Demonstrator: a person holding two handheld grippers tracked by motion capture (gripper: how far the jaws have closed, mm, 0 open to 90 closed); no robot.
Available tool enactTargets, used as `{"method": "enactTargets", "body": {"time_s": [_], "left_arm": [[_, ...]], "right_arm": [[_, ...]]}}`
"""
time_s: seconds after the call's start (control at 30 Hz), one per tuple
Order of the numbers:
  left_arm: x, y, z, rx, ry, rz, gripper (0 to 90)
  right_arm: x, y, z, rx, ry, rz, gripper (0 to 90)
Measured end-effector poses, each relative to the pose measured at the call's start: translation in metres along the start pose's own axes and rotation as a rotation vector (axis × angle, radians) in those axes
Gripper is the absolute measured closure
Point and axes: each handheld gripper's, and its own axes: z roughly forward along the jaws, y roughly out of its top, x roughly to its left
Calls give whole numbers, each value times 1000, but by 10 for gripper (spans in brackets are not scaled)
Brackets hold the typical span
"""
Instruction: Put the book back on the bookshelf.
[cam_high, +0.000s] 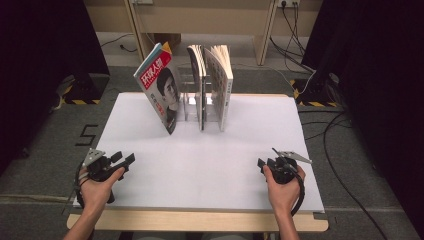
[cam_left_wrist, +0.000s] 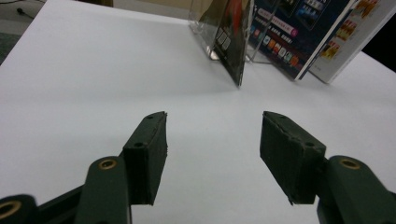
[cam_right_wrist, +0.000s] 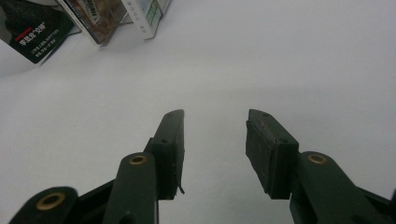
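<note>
Magazines at table's far middle: three standing in a clear rack (cam_high: 192, 107), the leftmost magazine (cam_high: 161, 90) leaning left, cover outward. Left gripper (cam_high: 125, 161) near the white table (cam_high: 210, 165) front-left corner, jaws wide apart, nothing between them. Right gripper (cam_high: 261, 164) front-right, jaws likewise spread and empty. Both well apart from the magazines.

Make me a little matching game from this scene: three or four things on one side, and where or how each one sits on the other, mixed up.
Things:
1. magazine with a face on its cover
2. two books
3. left gripper
4. right gripper

Places or states:
A. upright in the clear rack
B. open, near the table's right front
C. leaning at the rack's left end
D. open, near the table's left front

Pairs: 1-C, 2-A, 3-D, 4-B
</note>
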Motion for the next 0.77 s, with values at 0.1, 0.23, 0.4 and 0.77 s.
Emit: {"method": "enactTargets", "body": {"time_s": [0.1, 0.23, 0.4, 0.77], "left_arm": [[4, -6, 0, 11, 12, 0, 408], [9, -10, -2, 19, 34, 12, 408], [13, -14, -2, 18, 42, 5, 409], [12, -18, -1, 6, 21, 7, 385]], "right_arm": [[0, 0, 0, 6, 2, 6, 576], [1, -1, 1, 10, -1, 4, 576], [1, -2, 2, 11, -3, 4, 575], [0, -2, 5, 13, 0, 12, 563]]}}
